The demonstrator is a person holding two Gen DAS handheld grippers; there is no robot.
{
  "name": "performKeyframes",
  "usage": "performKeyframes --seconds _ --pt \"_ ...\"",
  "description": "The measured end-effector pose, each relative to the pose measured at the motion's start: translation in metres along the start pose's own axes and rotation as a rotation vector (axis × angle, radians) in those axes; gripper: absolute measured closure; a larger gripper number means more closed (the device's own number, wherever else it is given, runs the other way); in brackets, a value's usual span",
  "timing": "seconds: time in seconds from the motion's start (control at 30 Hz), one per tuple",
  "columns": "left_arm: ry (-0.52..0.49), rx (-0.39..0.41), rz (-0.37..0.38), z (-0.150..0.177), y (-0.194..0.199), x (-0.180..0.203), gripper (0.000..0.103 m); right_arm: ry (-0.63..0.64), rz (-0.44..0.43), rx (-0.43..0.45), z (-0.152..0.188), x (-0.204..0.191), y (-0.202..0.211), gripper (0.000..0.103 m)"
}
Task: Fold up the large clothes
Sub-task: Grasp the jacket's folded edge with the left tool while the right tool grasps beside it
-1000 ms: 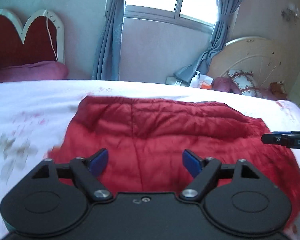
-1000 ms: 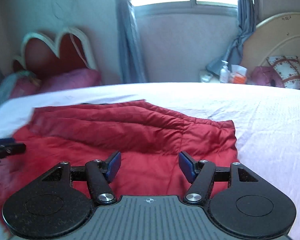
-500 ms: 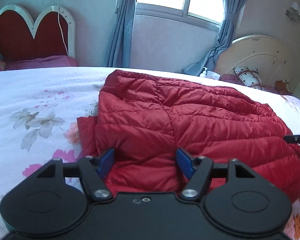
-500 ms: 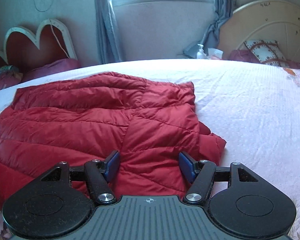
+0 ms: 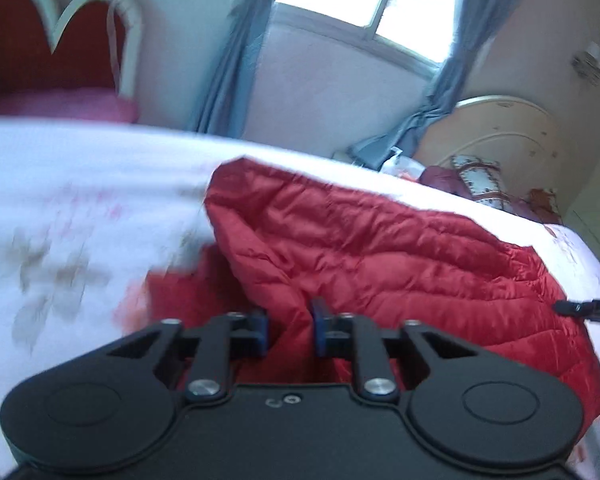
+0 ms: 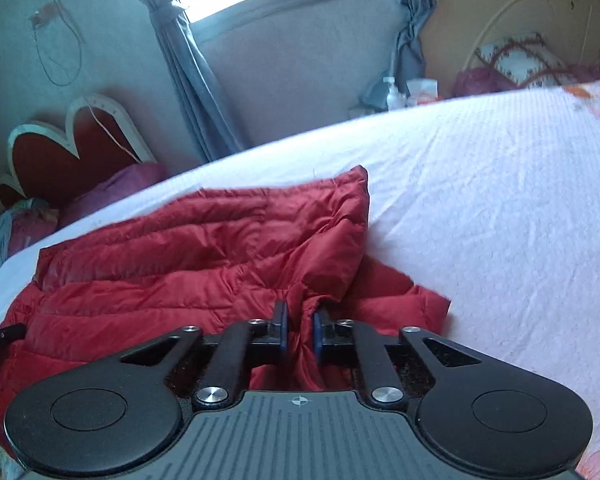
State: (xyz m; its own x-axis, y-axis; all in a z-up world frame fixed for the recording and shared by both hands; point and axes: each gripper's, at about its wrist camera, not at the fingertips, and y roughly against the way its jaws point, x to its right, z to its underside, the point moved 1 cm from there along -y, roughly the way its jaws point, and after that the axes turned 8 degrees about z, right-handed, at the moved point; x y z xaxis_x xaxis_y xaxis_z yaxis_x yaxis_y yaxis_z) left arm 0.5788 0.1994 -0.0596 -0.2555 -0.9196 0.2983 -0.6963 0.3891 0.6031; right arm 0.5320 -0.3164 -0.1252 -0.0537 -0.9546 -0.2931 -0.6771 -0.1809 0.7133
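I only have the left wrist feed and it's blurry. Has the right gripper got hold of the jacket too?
Observer: Yes. The right gripper is shut on a pinch of the red jacket at its near edge.
Operator: Anything beyond that side of the jacket?
Observer: Only bare white bedsheet to its right.
Operator: Anything at the far bed edge?
Observer: A pump bottle stands beyond it, below the window.

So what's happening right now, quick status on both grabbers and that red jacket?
Left gripper shut on red jacket, near edge. Right gripper likewise pinching the hem. Jacket lying on the bed, nothing in the way.
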Motion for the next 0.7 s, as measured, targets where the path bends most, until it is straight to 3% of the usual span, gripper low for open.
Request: performKeyframes --seconds 0.07,0.17,0.27,0.3,0.33,0.37,0.4,0.43,0.57,0.7 --pt "-0.052 -0.009 -0.024 -0.004 -0.008 0.007 0.086 0.011 0.027 0.033 0.004 -0.003 0.005 0.093" --pt "-0.108 -0.093 -0.079 0.003 -0.034 0.009 0.086 0.046 0.093 -0.033 0.015 -0.010 -0.015 0.093" --pt "-0.116 -0.099 -0.105 0.008 -0.038 0.009 0.082 0.075 0.133 -0.048 0.017 -0.021 -0.023 0.093" --pt "-0.119 -0.098 -0.121 0.008 -0.035 0.012 0.076 0.083 0.140 -0.054 0.016 -0.023 -0.021 0.092" --pt "-0.118 -0.091 -0.145 0.007 -0.029 0.014 0.058 0.084 0.146 -0.051 0.014 -0.024 -0.017 0.092" --pt "-0.118 -0.069 -0.173 0.008 -0.020 0.017 0.041 0.073 0.158 -0.038 0.013 -0.022 -0.010 0.072" --pt "-0.122 -0.032 -0.199 0.007 -0.008 0.019 0.006 0.061 0.178 -0.017 0.011 -0.019 -0.003 0.027" --pt "-0.123 0.018 -0.215 0.011 0.007 0.021 0.003 0.051 0.176 0.019 0.013 -0.015 0.009 0.012" --pt "-0.015 0.043 -0.193 0.035 0.055 0.015 0.010 -0.031 0.079 0.034 0.030 0.006 0.051 0.010" --pt "0.230 0.044 -0.137 0.068 0.090 -0.001 0.013 -0.224 -0.009 -0.014 0.055 0.032 0.082 0.010"
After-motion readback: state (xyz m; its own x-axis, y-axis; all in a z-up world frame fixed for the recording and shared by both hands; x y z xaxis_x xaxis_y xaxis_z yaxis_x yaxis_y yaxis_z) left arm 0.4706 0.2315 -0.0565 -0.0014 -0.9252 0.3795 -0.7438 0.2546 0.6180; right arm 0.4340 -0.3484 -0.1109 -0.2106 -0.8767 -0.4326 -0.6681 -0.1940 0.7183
